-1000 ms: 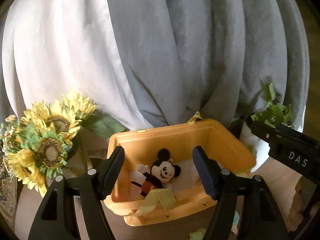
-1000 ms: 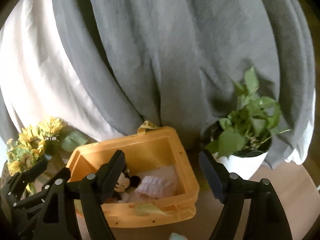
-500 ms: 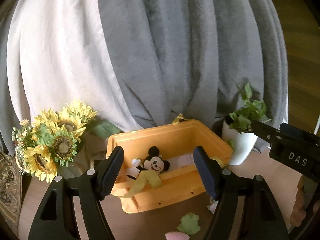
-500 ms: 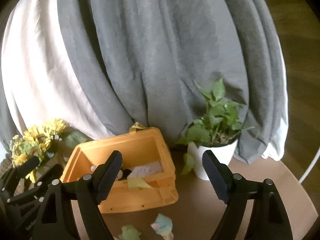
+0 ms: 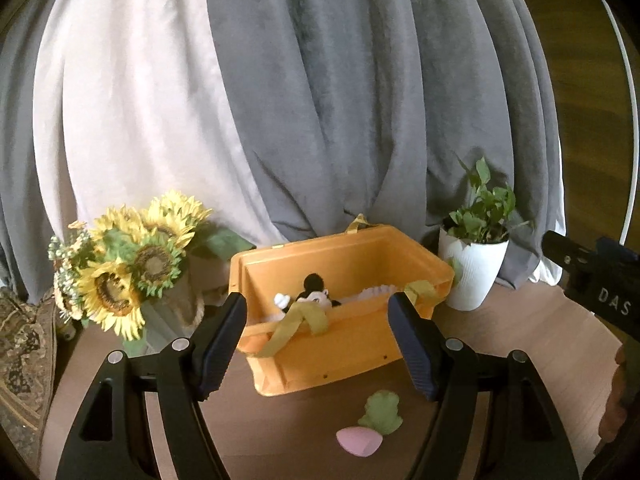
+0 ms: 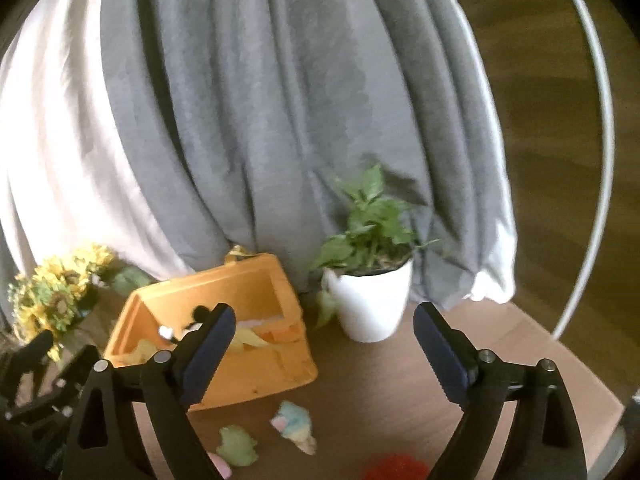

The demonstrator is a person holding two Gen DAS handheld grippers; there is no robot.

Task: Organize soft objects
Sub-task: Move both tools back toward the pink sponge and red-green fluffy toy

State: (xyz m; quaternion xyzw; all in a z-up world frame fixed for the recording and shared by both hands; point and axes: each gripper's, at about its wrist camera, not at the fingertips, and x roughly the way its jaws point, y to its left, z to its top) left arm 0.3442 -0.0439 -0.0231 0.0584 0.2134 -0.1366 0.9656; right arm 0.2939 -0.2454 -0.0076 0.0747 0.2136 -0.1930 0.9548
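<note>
1. Sitting on the brown table (image 5: 520, 360), an orange bin (image 5: 340, 344) holds a black-and-white mouse plush (image 5: 314, 294), with a yellow-green ribbon (image 5: 296, 322) draped over its front wall.
2. Both grippers hang above the table with nothing between their fingers: the left gripper (image 5: 318, 344) has its jaws spread wide in front of the bin, and the right gripper (image 6: 322, 354) has its jaws spread wide too, framing the gap between the bin and the white pot.
3. Loose soft toys lie on the table in front of the bin: a green one (image 5: 380, 406) touching a pink one (image 5: 354, 442), and, in the right wrist view, a pastel blue-and-pink one (image 6: 294, 426) just beside the green, plus a red one (image 6: 396, 468) at the lower edge, blurred.
4. A sunflower bunch (image 5: 132, 264) stands left of the bin; a potted plant (image 5: 474, 256) stands just right of it.
5. Grey and white curtains (image 5: 320, 100) hang behind everything.
</note>
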